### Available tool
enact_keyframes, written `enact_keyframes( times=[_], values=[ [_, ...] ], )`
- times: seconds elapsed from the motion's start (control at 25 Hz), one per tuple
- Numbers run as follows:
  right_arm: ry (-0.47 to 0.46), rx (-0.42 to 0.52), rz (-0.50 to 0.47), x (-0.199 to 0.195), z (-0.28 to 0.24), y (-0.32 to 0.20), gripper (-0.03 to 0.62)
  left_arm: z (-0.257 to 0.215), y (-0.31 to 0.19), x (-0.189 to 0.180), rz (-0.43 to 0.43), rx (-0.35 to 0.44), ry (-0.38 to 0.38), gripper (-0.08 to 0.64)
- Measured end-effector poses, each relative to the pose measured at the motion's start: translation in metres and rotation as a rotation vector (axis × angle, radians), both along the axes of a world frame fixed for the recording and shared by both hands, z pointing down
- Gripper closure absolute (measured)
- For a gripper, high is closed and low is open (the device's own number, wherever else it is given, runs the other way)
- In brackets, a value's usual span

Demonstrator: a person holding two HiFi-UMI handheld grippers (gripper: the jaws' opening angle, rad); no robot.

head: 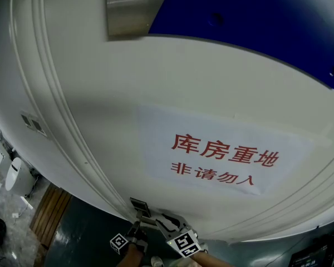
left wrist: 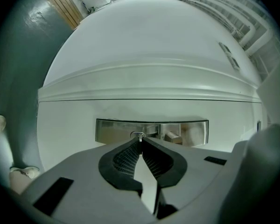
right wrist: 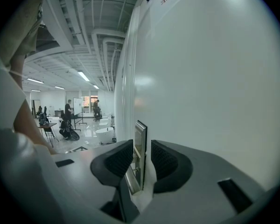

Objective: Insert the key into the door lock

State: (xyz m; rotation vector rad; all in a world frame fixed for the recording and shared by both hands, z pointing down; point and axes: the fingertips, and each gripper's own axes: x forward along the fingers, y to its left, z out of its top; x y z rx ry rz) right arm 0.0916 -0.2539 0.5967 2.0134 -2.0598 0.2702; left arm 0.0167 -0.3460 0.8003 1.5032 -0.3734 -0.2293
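A silver lock plate (head: pixel 139 206) sits low on the white door (head: pixel 100 121), close to its edge. In the left gripper view my left gripper (left wrist: pixel 140 141) is shut on a small metal key (left wrist: pixel 140 136). The key's tip sits right at the lock plate (left wrist: pixel 112 130); I cannot tell if it is inside the keyhole. My right gripper (right wrist: pixel 142 146) is open. The door handle (right wrist: pixel 127 181) and the plate's edge (right wrist: pixel 141 139) lie between its pads without being pinched. Both grippers, left (head: pixel 134 230) and right (head: pixel 166 221), crowd the lock at the bottom of the head view.
A white sign with red characters (head: pixel 222 157) is stuck on the door, below a blue panel (head: pixel 256 15). A wooden strip (head: pixel 50 210) and white fixtures (head: pixel 16 174) lie on the left. People (right wrist: pixel 67 108) and a bathtub (right wrist: pixel 105 133) show in the hall beyond.
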Motion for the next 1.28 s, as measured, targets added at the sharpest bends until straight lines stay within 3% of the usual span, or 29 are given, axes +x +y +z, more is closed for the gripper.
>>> enact_keyframes(
  times=[0.6,0.8,1.16,1.28],
  values=[
    [0.003,-0.011,0.003,-0.003,0.002,0.001,0.468,0.003,0.001,0.000,-0.007,0.006,-0.001,0.528],
    [0.003,-0.012,0.003,-0.005,0.006,0.002,0.468,0.002,0.002,0.000,-0.025,0.049,-0.034,0.528],
    [-0.004,-0.032,-0.009,-0.011,0.011,0.002,0.468,0.000,0.007,0.007,-0.033,0.147,-0.162,0.528],
    [-0.003,-0.045,-0.009,-0.010,0.011,0.004,0.468,0.000,0.002,0.008,-0.042,0.121,-0.114,0.528]
  ],
)
